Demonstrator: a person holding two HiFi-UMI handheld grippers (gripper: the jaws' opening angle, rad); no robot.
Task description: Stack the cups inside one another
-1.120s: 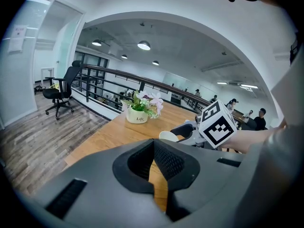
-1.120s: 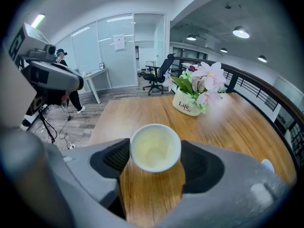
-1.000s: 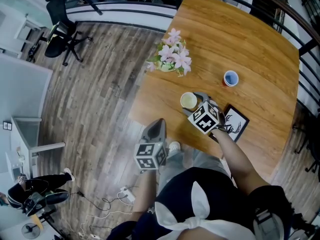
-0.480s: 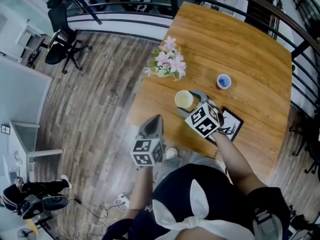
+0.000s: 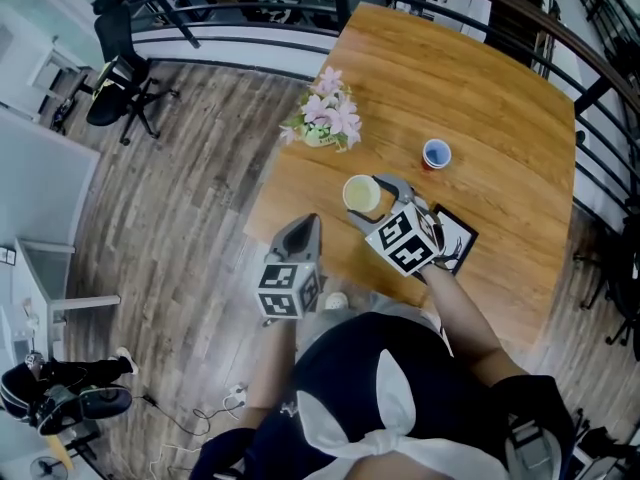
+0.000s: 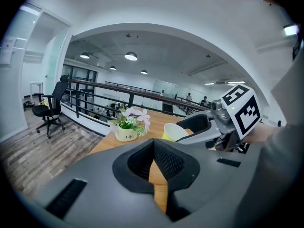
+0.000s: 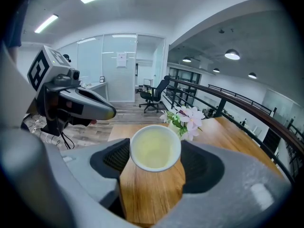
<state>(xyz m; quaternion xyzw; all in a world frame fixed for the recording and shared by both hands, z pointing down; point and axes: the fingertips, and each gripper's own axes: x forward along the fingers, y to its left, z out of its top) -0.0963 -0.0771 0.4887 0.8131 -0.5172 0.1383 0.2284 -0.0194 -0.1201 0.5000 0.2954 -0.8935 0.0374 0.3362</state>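
A pale yellow cup (image 5: pixel 361 195) sits between the fingers of my right gripper (image 5: pixel 374 200), near the table's front left part. In the right gripper view the yellow cup (image 7: pixel 155 149) fills the gap between both pads, its mouth facing the camera; the right gripper (image 7: pixel 155 152) is shut on it. The left gripper view shows the yellow cup (image 6: pixel 177 131) tilted. A small blue cup (image 5: pixel 436 154) stands upright further right on the table, apart. My left gripper (image 5: pixel 301 234) hangs off the table's front edge over the floor; the left gripper (image 6: pixel 154 142) is shut and empty.
A pot of pink flowers (image 5: pixel 324 123) stands at the wooden table's (image 5: pixel 500 98) left edge. A black picture frame (image 5: pixel 457 238) lies by the front edge under my right arm. A railing (image 5: pixel 230 28) and an office chair (image 5: pixel 120 78) are beyond, on the wood floor.
The whole head view has drifted. My right gripper still holds the yellow cup and sits slightly further up and left in the picture. The left gripper has shifted little.
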